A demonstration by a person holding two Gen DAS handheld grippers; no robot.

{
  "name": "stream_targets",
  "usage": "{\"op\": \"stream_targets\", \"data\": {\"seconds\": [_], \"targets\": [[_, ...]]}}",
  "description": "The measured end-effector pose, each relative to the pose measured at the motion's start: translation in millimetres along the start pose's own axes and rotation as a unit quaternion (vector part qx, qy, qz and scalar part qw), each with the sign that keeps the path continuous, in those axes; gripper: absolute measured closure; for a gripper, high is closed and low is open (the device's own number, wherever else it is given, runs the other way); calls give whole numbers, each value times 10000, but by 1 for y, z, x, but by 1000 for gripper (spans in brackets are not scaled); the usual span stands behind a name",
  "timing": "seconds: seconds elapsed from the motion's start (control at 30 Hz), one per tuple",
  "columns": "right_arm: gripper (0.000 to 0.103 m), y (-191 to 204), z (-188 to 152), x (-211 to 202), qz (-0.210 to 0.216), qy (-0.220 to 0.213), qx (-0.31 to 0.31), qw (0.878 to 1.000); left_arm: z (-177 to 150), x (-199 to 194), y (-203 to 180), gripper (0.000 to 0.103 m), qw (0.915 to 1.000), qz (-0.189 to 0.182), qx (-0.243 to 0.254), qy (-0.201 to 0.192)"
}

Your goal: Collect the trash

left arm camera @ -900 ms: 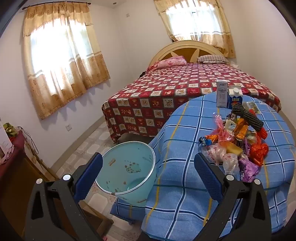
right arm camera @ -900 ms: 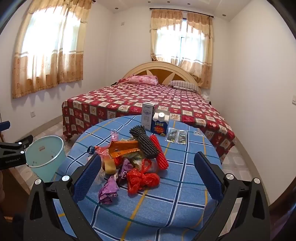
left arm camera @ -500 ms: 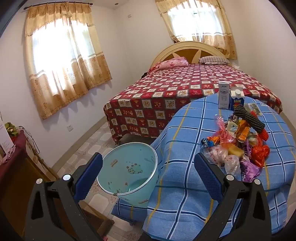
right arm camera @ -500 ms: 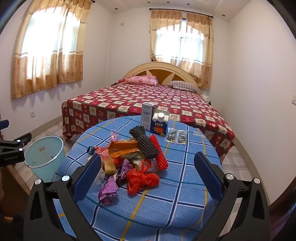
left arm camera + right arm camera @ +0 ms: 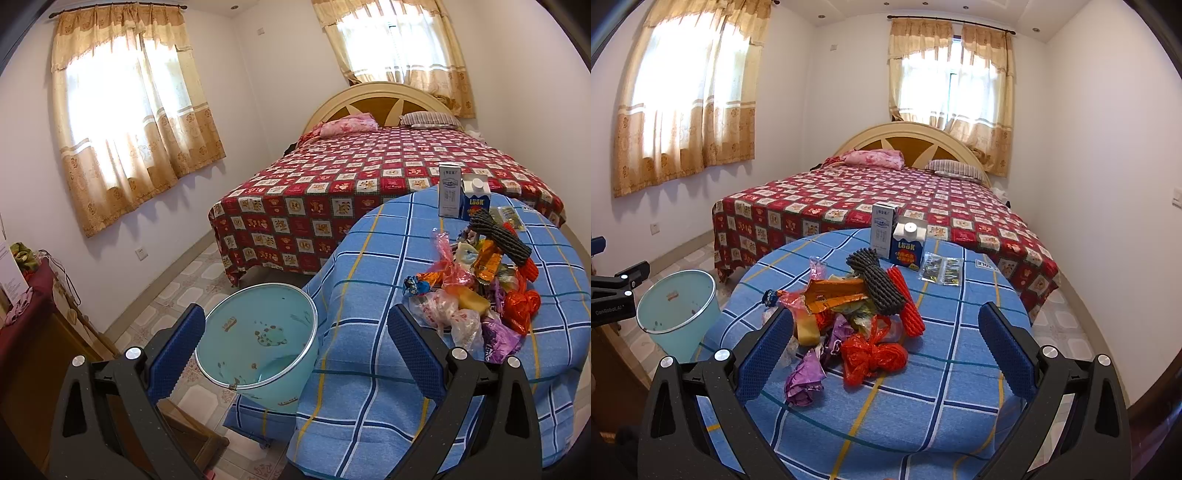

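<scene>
Compared with the earlier left wrist frames, the pale green bin (image 5: 258,343) is seen slightly further right and lower, closer between the jaws, and the bed (image 5: 369,177) sits a little lower; the right wrist view is almost unchanged. The jaws of the left gripper (image 5: 295,347) are spread wide with nothing held, and those of the right gripper (image 5: 886,347) likewise. The stained inside of the bin is shown only in the left view, at lower centre beside the table (image 5: 369,295); a flat clear packet (image 5: 940,271) is shown plainly only in the right view. The trash pile (image 5: 857,314) lies at the centre of the checked blue cloth: crinkled red plastic, purple foil, ribbed foam netting, with two upright cartons (image 5: 897,240) behind
</scene>
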State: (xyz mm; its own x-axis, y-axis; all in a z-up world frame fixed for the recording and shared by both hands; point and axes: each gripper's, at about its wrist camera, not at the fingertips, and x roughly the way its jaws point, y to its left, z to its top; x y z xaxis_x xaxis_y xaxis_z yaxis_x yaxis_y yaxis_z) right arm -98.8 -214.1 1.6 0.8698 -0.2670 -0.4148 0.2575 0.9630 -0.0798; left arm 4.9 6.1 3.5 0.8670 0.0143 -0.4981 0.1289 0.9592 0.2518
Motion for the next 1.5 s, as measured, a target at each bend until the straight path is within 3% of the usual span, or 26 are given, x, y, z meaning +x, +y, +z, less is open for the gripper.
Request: {"op": "stream_targets", "data": {"seconds": [1.5], "targets": [[5, 6, -4, 2, 8, 55, -12, 10000, -1, -1, 2, 6, 10000, 49, -26, -8]]}}
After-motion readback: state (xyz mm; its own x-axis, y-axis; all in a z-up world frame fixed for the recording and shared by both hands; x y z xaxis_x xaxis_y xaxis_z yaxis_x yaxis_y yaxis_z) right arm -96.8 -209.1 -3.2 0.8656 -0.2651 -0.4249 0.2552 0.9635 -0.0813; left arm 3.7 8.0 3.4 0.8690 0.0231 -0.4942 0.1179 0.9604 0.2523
